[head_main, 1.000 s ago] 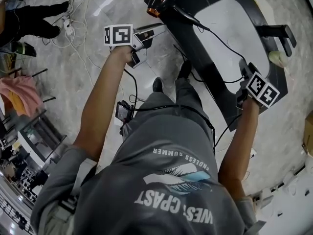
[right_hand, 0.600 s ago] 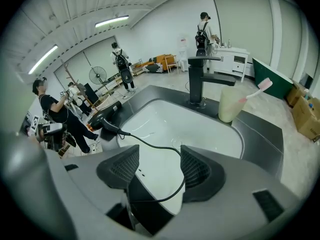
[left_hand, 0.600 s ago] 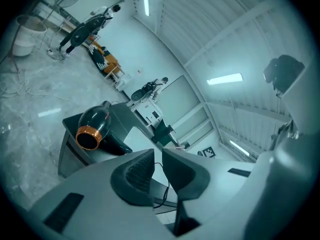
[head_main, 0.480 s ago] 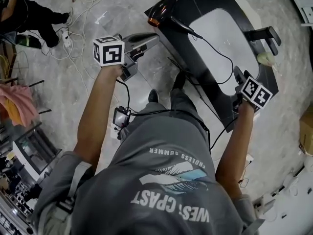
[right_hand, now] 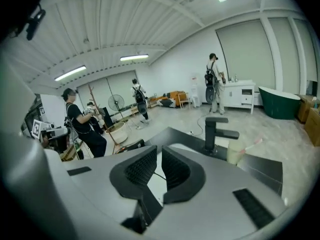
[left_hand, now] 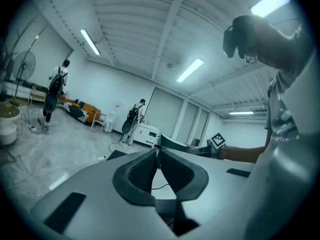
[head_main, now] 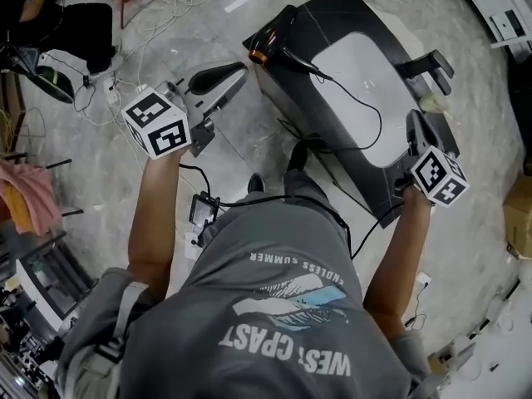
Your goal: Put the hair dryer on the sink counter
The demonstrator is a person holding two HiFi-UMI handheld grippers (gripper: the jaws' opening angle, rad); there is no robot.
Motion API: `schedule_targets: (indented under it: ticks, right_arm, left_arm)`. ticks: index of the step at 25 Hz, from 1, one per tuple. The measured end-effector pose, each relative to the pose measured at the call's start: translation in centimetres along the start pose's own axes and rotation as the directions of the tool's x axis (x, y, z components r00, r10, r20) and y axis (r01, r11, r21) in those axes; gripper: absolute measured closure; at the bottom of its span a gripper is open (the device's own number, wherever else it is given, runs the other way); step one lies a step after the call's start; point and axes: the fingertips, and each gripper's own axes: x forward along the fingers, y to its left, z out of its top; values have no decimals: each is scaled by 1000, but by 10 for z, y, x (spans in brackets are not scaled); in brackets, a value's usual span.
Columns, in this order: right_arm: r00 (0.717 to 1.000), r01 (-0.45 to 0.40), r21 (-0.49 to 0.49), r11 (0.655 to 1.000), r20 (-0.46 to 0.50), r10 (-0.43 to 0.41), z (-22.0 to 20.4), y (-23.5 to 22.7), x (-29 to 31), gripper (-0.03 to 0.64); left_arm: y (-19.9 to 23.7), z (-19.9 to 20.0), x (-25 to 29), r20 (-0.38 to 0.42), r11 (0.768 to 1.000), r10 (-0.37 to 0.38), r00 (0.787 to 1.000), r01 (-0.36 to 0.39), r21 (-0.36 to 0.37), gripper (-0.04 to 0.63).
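Observation:
The black hair dryer [head_main: 270, 41] with an orange nozzle lies on the far left corner of the black sink counter [head_main: 349, 11]. Its cord trails across the white basin [head_main: 366, 90]. My left gripper [head_main: 239, 70] [left_hand: 156, 151] hangs over the floor to the left of the counter, apart from the dryer, shut with nothing in it. My right gripper [head_main: 416, 123] [right_hand: 159, 153] hovers at the counter's right end near the black faucet [head_main: 428, 63] [right_hand: 215, 131]. Its jaws are closing, almost together, and nothing is between them.
A pale cup [head_main: 432, 102] [right_hand: 237, 151] stands beside the faucet. White cables [head_main: 108, 65] sprawl on the marble floor at the left. Several people [right_hand: 80, 124] stand in the room. A green tub [right_hand: 280, 101] and a cardboard box [head_main: 519, 214] are at the right.
My left gripper has pulled back to the left, away from the dryer, which stays on the counter. The right gripper stays at the counter's right end.

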Motion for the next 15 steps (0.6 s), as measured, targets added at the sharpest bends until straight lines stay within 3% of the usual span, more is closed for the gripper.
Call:
schedule_targets:
  ticks: [5,9,11,15]
  right_arm:
    - [980,-71,-96,993,176,88,58,57,-53,583]
    - [944,-118,-186,975,284,169,93,103,-99,588]
    - [926,-139,-239,961,312,212,103,125,-119,589]
    - [904,-160,-337,928,327,275,113,162,-154,589]
  left_arm:
    - [-27,42,-32,92,988,42,995,-56,147,555]
    - [-48,77,-60,192,955,88,977,-138,263,555]
    - [-55,94,-75,257,930,124,958,-202,307,555]
    - [-63,119,-106,390,870,197,900,-343,353,555]
